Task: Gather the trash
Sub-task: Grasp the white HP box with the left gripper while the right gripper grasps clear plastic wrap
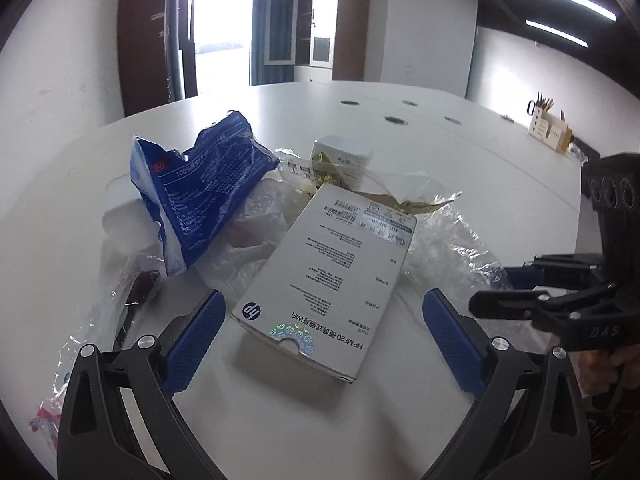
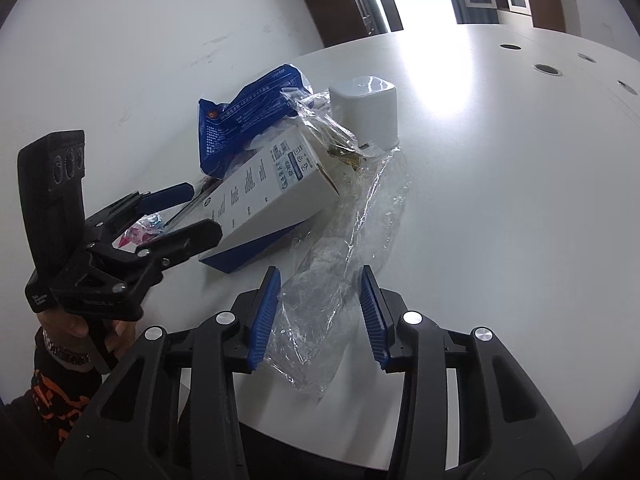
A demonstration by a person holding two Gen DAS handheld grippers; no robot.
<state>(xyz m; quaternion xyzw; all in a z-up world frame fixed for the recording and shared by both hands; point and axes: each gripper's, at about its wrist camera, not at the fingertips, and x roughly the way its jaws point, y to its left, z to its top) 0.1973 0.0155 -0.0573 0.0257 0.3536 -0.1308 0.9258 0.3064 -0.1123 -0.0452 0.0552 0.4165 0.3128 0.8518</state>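
A pile of trash lies on the white table (image 1: 460, 148). A white HP box (image 1: 324, 276) lies flat in front of my open left gripper (image 1: 324, 332), whose fingers straddle its near end. Behind it lie a crumpled blue packet (image 1: 200, 184), clear plastic film (image 1: 448, 240) and a small white box (image 1: 340, 152). In the right wrist view my right gripper (image 2: 320, 316) is open, its fingers on either side of the clear plastic film (image 2: 340, 280). The HP box (image 2: 264, 196), blue packet (image 2: 244, 120) and white box (image 2: 368, 112) lie beyond. The left gripper (image 2: 192, 212) shows at left.
A white cup (image 1: 120, 216) lies left of the blue packet. A small wrapper with a dark item (image 1: 140, 284) and a pink wrapper (image 1: 44, 420) lie at left. A desk organiser (image 1: 548, 124) stands far right. The right gripper (image 1: 520, 288) shows at right.
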